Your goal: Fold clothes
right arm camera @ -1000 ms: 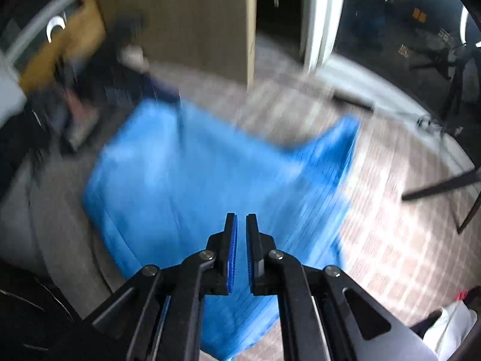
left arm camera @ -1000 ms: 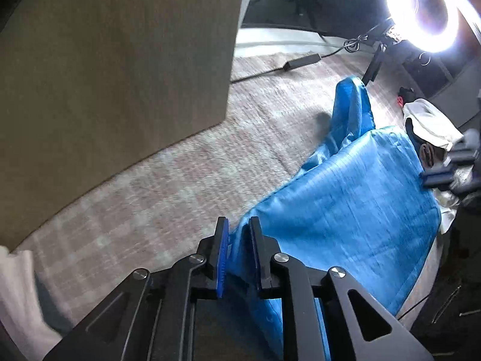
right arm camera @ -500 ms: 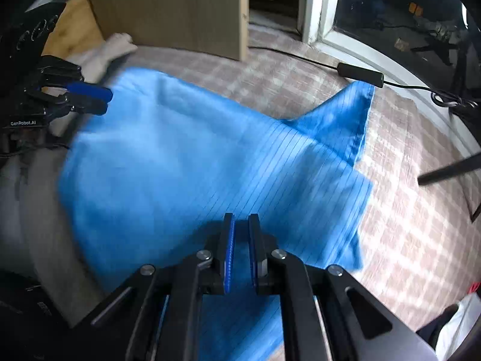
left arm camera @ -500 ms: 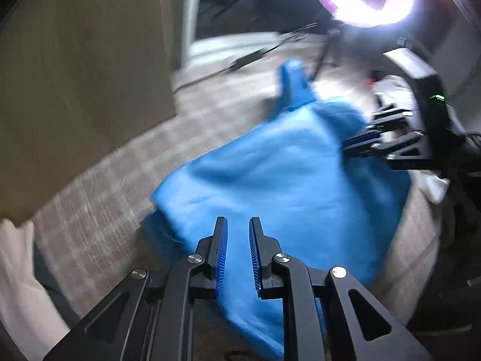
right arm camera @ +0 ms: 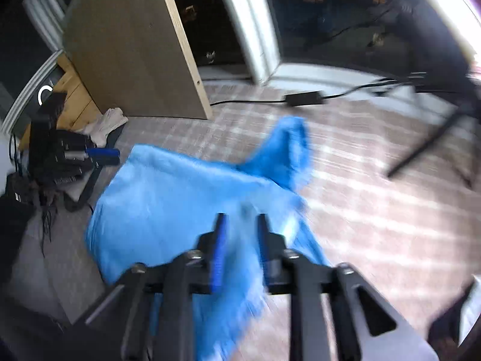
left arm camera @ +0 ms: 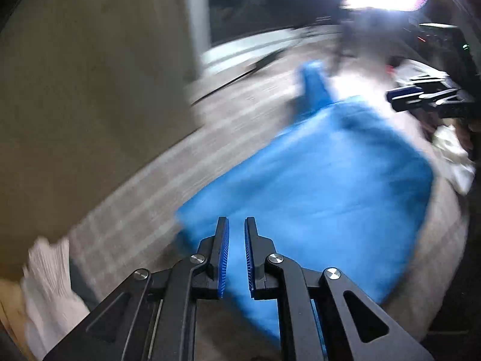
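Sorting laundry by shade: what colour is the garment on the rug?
Bright blue cloth garment, clearest in the right wrist view.

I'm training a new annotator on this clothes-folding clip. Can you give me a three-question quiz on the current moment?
1. True or false: the blue garment hangs from a rack.
2. What does the garment lie on? A) checked carpet B) glass table C) bed
3. Fill in: the right gripper has its jaws ____.

Key: 1 false; 2 A, the checked carpet; 3 open, with a clear gap between them.
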The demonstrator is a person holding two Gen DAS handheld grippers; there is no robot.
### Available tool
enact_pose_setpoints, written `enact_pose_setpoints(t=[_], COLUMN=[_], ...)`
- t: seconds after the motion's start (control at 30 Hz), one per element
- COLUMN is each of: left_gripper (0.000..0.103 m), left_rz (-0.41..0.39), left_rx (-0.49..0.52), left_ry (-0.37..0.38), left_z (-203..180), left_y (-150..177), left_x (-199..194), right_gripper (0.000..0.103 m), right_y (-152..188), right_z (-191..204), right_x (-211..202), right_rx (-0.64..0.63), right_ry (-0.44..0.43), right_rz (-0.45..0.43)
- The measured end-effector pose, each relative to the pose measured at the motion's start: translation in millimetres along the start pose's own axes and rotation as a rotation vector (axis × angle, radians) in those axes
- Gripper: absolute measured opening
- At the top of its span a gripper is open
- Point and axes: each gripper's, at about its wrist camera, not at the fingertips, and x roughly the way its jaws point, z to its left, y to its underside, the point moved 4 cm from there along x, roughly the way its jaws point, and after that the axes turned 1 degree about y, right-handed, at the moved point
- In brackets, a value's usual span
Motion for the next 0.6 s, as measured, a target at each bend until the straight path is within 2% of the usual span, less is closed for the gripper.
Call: enact_pose_setpoints(t=[0.1, 0.17, 0.23, 0.3, 0.37, 0.47, 0.5, 0.6], left_gripper=[0.012, 0.013, 0.009, 0.009, 0.010, 0.010, 0.010, 0.008], left_rz=[-0.005, 0.027, 0.070, 0.109, 0.131, 0.173, 0.178, 0.161], left_rx=[0.101, 0.129, 0.143, 0.145, 0.187, 0.238, 0.223, 0.101], left_ry=[0.091, 0.152, 0.222, 0.292, 0.276, 0.096, 0.064, 0.116], left_z=[-46.4, -77.1, -107.9, -133.1, -153.4, -149.9, -142.8, -117.8], left_y=[-28.0, -51.3, -72.9, -78.5, -80.6, -85.0, -86.0, -88.4], left_x=[0.5, 22.9, 50.1, 71.3, 87.5, 126.8, 133.7, 135.0], right_gripper=[0.028, 0.025, 0.022, 0.022, 0.022, 0.022, 0.022, 0.022], right_y=[21.7, 36.2, 50.7, 65.2, 79.7, 101.5, 106.8, 105.1], right_z=[-2.0, -3.3, -4.6, -5.9, -7.2, -9.2, -9.5, -7.7], right_x=[0.8, 1.3, 1.8, 2.3, 2.7, 3.4, 2.9, -5.1], right_rx=[0.000, 0.001, 0.001, 0.001, 0.001, 0.002, 0.001, -0.014], right_ry=[-0.022, -0.036, -0.051, -0.065, -0.080, -0.102, -0.106, -0.094], right_rz=[0.021, 0.035, 0.049, 0.063, 0.077, 0.098, 0.103, 0.103])
